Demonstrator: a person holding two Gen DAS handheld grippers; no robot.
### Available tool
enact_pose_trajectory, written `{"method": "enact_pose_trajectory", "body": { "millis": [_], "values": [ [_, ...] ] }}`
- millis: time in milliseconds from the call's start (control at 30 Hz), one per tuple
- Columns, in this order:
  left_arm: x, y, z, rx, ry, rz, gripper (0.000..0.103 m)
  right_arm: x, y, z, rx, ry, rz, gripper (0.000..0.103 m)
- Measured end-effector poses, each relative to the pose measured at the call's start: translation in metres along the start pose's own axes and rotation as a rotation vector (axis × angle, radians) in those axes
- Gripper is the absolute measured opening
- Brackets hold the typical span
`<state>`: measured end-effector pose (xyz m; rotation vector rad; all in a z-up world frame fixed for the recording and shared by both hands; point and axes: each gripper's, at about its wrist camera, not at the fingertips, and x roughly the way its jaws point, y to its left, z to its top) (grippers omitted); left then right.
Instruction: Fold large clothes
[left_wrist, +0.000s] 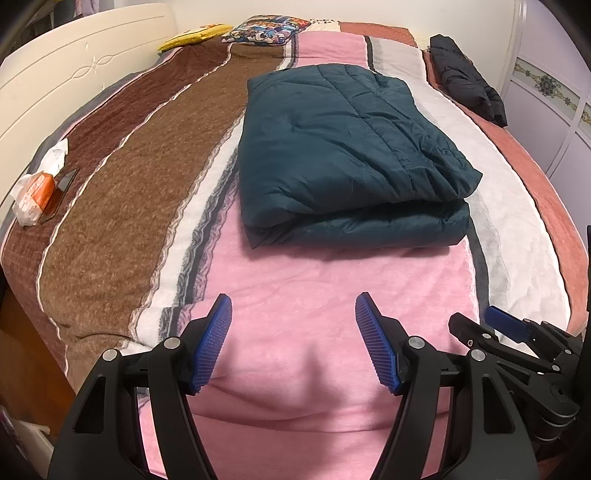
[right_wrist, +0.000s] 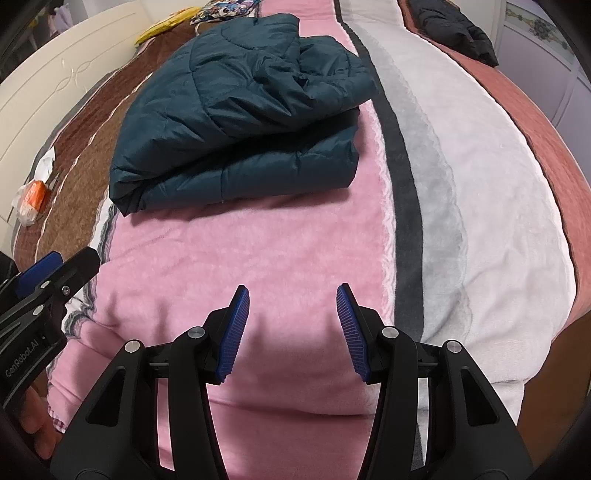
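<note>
A dark teal quilted jacket (left_wrist: 343, 155) lies folded into a thick rectangle on the striped blanket (left_wrist: 288, 280) of the bed; it also shows in the right wrist view (right_wrist: 236, 122). My left gripper (left_wrist: 293, 306) is open and empty, low over the pink stripe, well short of the jacket's near edge. My right gripper (right_wrist: 293, 295) is open and empty, beside the left one, also short of the jacket. The right gripper also shows at the right edge of the left wrist view (left_wrist: 480, 323). The left gripper shows at the left edge of the right wrist view (right_wrist: 55, 269).
A black jacket (left_wrist: 465, 79) lies at the bed's far right edge. A white and orange packet (left_wrist: 35, 194) and a tissue (left_wrist: 55, 155) lie on the left by the cream headboard (left_wrist: 48, 74). A yellow item (left_wrist: 195, 35) and a patterned pillow (left_wrist: 266, 29) lie at the far end.
</note>
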<state>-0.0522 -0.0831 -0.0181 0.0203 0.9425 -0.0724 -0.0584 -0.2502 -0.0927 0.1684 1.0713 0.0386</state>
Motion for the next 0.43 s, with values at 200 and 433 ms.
{"method": "enact_pose_trajectory", "body": {
  "millis": [200, 433],
  "values": [
    [-0.0003, -0.0006, 0.0003, 0.005, -0.002, 0.002, 0.067, 0.0013, -0.0007, 0.0002, -0.001, 0.006, 0.000, 0.050],
    [0.0004, -0.0008, 0.0005, 0.010, 0.004, 0.003, 0.067, 0.0016, -0.0008, 0.0001, 0.000, 0.008, 0.001, 0.050]
  ]
}}
